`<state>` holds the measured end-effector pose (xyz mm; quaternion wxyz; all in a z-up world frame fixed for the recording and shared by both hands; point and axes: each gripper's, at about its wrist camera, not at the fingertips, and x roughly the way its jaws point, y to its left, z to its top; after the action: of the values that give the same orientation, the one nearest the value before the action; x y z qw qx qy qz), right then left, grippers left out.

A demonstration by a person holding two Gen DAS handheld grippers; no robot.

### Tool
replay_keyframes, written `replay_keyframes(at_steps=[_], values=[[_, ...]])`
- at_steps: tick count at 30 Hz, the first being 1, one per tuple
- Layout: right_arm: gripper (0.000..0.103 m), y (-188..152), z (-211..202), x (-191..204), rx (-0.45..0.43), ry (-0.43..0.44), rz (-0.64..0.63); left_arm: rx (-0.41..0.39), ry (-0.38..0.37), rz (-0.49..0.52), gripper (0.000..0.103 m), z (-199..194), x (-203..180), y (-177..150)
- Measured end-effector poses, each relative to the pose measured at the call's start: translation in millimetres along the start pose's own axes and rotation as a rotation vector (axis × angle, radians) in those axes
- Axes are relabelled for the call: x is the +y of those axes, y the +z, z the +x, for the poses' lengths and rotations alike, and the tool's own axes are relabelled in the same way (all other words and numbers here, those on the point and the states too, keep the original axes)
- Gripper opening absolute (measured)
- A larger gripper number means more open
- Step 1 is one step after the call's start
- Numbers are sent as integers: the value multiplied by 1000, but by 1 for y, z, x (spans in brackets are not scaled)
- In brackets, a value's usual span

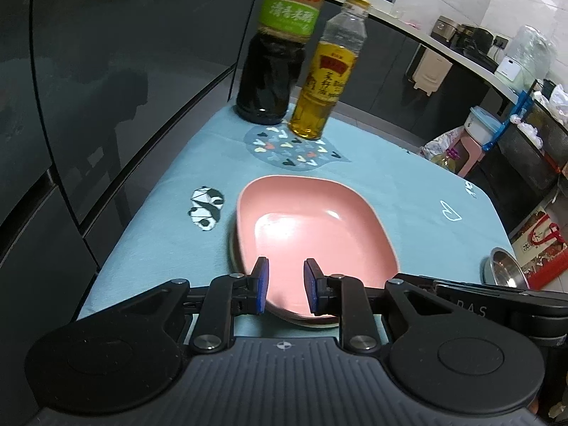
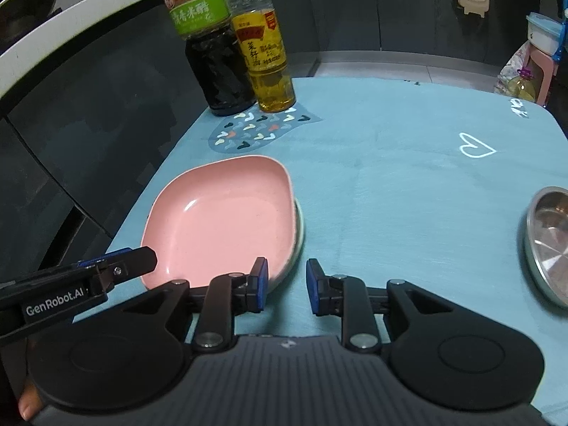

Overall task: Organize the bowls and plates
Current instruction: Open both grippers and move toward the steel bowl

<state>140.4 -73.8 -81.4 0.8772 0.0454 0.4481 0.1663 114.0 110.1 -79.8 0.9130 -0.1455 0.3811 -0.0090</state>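
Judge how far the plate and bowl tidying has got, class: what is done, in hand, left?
Done: the pink plate lies stacked on another plate. In hand: nothing; the left gripper over the pink plate's near rim and the right gripper beside the stack both look open and empty. Left: the steel bowl sits apart at the right.

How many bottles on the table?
2. Dark bottle with green label at the far left corner of the blue tablecloth; yellow oil bottle right beside it. A third bottle sits on the floor beyond, off the table.
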Motion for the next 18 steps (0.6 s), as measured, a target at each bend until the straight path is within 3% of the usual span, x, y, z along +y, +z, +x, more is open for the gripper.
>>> replay_keyframes(at_steps=[8, 15, 18], values=[[22, -6, -22, -34, -47, -12, 67, -12, -8, 60, 20, -6, -36, 1], [22, -14, -44, -85, -90, -47, 163, 8, -42, 183, 21, -1, -98, -1], [22, -17, -56, -109, -119, -76, 215, 15, -94, 231, 22, 4, -128, -4]])
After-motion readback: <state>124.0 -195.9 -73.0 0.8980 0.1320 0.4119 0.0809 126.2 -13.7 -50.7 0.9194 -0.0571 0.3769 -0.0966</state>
